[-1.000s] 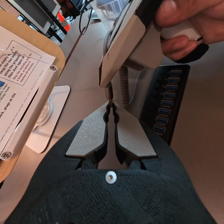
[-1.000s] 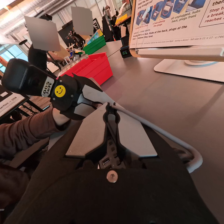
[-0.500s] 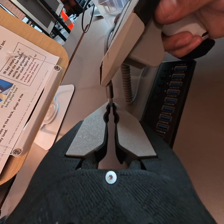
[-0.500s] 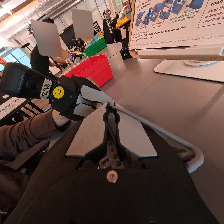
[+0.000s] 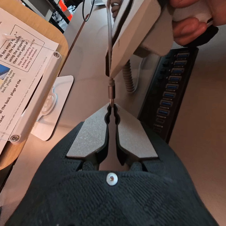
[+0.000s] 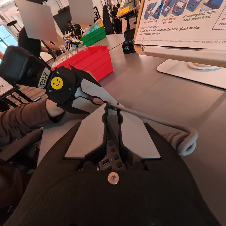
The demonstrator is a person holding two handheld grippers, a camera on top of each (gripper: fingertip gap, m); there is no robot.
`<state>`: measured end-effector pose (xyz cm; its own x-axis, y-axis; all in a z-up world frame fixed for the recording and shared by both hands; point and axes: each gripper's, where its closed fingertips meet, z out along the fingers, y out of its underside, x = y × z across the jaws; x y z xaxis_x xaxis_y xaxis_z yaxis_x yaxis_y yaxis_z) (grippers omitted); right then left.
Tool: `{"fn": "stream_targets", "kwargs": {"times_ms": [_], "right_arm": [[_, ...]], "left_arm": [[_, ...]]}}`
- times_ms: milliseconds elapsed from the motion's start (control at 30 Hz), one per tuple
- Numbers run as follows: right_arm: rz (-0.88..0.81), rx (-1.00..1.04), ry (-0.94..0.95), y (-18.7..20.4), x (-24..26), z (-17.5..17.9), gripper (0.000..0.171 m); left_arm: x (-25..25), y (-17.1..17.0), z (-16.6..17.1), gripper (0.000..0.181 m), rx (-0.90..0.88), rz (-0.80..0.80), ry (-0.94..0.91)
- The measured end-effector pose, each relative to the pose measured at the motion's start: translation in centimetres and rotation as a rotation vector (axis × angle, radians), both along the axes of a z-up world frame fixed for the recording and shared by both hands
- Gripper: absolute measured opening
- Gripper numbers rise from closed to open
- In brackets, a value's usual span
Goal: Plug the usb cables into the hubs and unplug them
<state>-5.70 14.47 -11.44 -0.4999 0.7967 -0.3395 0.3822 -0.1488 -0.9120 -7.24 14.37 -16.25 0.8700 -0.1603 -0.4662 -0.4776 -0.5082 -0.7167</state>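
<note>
**Mid-handoff on the plug, nothing seated yet**

So, left wrist view first. The left claw (image 5: 111,106) is pinched together on just the bare metal tip of the plug (image 5: 111,91), dead centre of the frame. The plug's dark barrel stands straight up out of the tips. From there the usb cable (image 5: 109,30) runs up into the right claw (image 5: 110,72) at top centre, which looks closed on it. The hub (image 5: 171,85) lies on the tabletop (image 5: 93,73) along the right edge with its blue ports showing, well apart from the plug. An instruction sheet (image 5: 18,73) fills the left side.

Right wrist view: the right claw's tips are near together with the grey cable crossing them at centre, then trailing to a loop at lower right. The left claw comes in from the left, meeting it tip to tip. A dark hub face (image 6: 110,159) shows through the gap lower down; can't tell if it's the same one. A red bin (image 6: 97,63) sits behind.

My read: this is a regrip before plugging in. Holding the metal end blocks insertion, so next someone needs the barrel, then line up with a port.
</note>
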Motion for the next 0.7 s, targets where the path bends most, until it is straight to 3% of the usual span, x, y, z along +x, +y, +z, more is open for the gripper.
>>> {"fn": "stream_targets", "kwargs": {"times_ms": [300,700], "right_arm": [[0.008,-0.027,0.017,-0.1,0.3,0.7,0.011],[0.049,0.037,0.001,-0.8,0.5,0.1,0.018]], "left_arm": [[0.2,0.3,1.7,0.001,0.079,0.033,0.053],[-0.1,0.2,0.9,0.0,0.048,0.038,0.067]]}}
